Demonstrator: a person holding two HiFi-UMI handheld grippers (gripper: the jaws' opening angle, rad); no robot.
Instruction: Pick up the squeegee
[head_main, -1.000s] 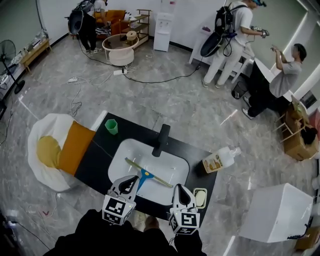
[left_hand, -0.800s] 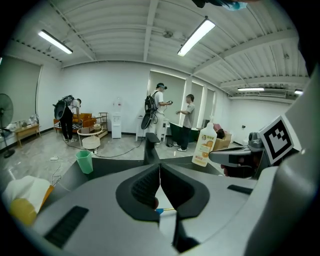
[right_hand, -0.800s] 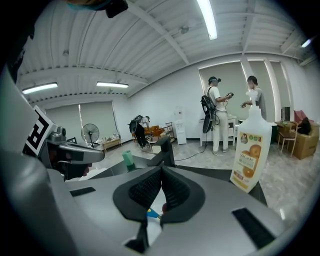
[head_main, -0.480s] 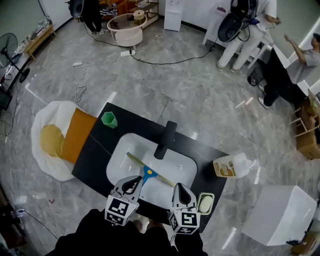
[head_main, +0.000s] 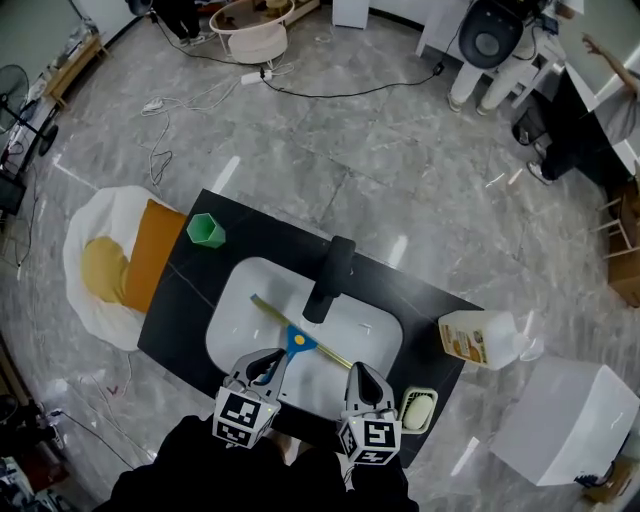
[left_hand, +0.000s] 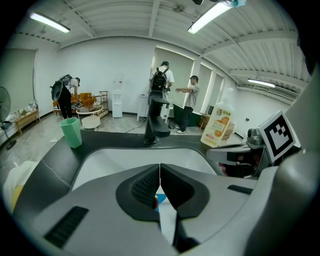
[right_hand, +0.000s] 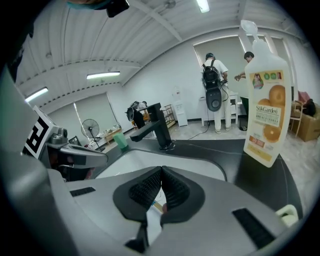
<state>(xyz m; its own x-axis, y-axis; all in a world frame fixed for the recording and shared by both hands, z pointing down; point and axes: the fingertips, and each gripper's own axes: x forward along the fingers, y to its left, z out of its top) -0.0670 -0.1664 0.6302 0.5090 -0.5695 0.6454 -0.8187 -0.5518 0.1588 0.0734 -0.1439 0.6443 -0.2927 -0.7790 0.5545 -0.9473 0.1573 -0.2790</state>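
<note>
The squeegee (head_main: 296, 342) lies slantwise in the white sink basin (head_main: 235, 312), its thin blade running from upper left to lower right and its blue handle pointing toward me. My left gripper (head_main: 275, 359) hangs just short of the handle, jaws shut and empty. A sliver of blue shows behind its closed pads (left_hand: 156, 202) in the left gripper view. My right gripper (head_main: 357, 372) hovers over the basin's near rim by the blade's right end, also shut on nothing, with the blade (right_hand: 157, 205) only glimpsed behind its pads.
A black faucet (head_main: 330, 278) stands at the back of the basin. A green cup (head_main: 205, 230) sits at the counter's left, an orange-label bottle (head_main: 480, 338) at its right, a soap dish (head_main: 417, 409) near the front right corner. A white box (head_main: 560, 420) stands right.
Both grippers have sunk toward the sink and now sit closer to the squeegee's handle and blade. Their jaws stayed shut. The squeegee has not moved.
</note>
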